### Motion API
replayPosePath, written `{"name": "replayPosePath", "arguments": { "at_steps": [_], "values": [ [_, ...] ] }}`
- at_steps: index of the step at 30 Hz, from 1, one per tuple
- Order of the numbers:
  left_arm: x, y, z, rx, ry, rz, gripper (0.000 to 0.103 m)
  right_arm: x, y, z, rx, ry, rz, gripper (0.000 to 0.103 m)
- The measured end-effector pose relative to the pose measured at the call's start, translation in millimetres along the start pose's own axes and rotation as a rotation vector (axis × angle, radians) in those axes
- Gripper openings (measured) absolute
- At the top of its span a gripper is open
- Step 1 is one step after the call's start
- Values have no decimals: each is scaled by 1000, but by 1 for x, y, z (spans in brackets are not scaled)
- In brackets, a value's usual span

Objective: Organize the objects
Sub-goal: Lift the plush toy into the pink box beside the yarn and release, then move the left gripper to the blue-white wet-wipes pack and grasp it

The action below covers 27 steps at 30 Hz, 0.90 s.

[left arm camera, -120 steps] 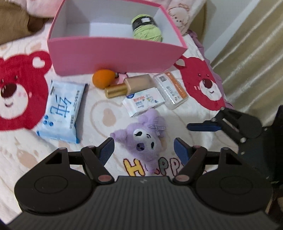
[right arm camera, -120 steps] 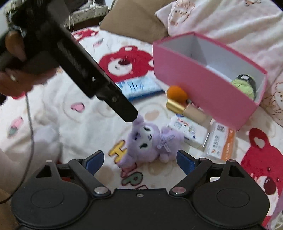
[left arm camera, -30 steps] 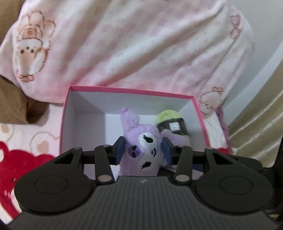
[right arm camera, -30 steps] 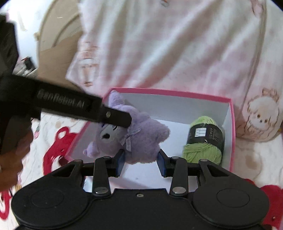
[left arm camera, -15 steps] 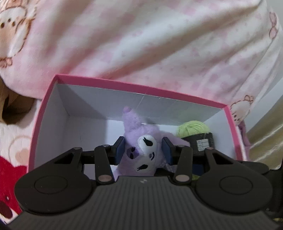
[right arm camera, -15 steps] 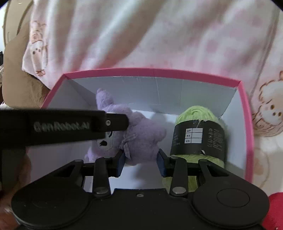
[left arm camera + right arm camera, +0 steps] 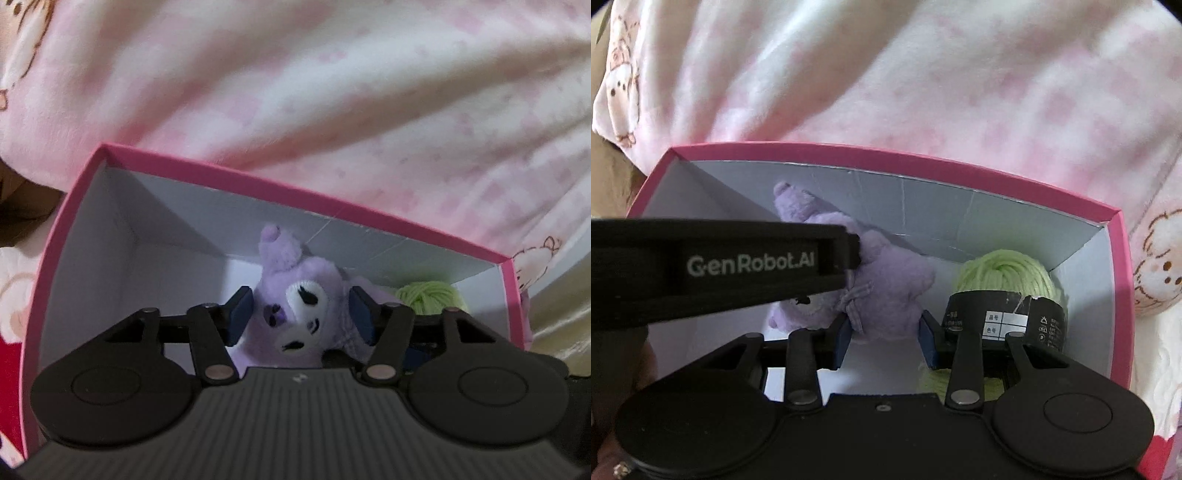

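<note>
From the left wrist, the purple plush toy [image 7: 303,317] lies inside the pink box [image 7: 258,186], face up toward the camera with white eye patches, dark lashes and one ear pointing at the far white wall. The left tongs [image 7: 301,317] straddle its head; their jaws are opening, and the blue pads [image 7: 240,317] now stand just clear of the fur on both sides. A ball of green yarn [image 7: 430,297] sits to its right in the box corner, and a pink-and-white checked blanket [image 7: 332,92] rises behind the box. From the right wrist, the plush toy [image 7: 886,291] shows its back and a small lilac bow, lying on the white box floor beside the yarn [image 7: 1004,271], whose black paper band faces the camera. The right tongs [image 7: 886,339] are clenched on the toy's lower body, though their jaws are beginning to open. The left tool's black bar [image 7: 716,266] crosses in front and hides the toy's face.
</note>
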<state>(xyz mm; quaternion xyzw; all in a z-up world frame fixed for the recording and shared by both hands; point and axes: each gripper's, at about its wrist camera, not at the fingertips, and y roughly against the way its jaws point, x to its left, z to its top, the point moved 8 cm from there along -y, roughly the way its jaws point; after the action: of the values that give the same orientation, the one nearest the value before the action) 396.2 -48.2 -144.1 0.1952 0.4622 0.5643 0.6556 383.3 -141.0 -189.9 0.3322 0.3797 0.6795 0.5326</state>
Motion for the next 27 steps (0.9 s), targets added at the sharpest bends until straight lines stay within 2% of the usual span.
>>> {"name": "replayPosePath", "arguments": {
  "at_steps": [3, 6, 14, 22, 27],
  "values": [
    [-2, 12, -5, 0, -42, 13, 65, 4, 19, -3, -39, 4, 17, 54],
    [-9, 31, -11, 2, -131, 18, 68, 12, 46, -9, -84, 23, 25, 62],
    [-21, 97, -29, 1, -205, -64, 69, 20, 129, -39, -130, 65, 91, 63],
    [-28, 183, -49, -4, -341, -70, 69, 37, 221, -76, -155, 128, 165, 64],
    [-29, 224, -71, 30, -433, -72, 69, 55, 260, -106, -161, 183, 209, 67]
  ]
}}
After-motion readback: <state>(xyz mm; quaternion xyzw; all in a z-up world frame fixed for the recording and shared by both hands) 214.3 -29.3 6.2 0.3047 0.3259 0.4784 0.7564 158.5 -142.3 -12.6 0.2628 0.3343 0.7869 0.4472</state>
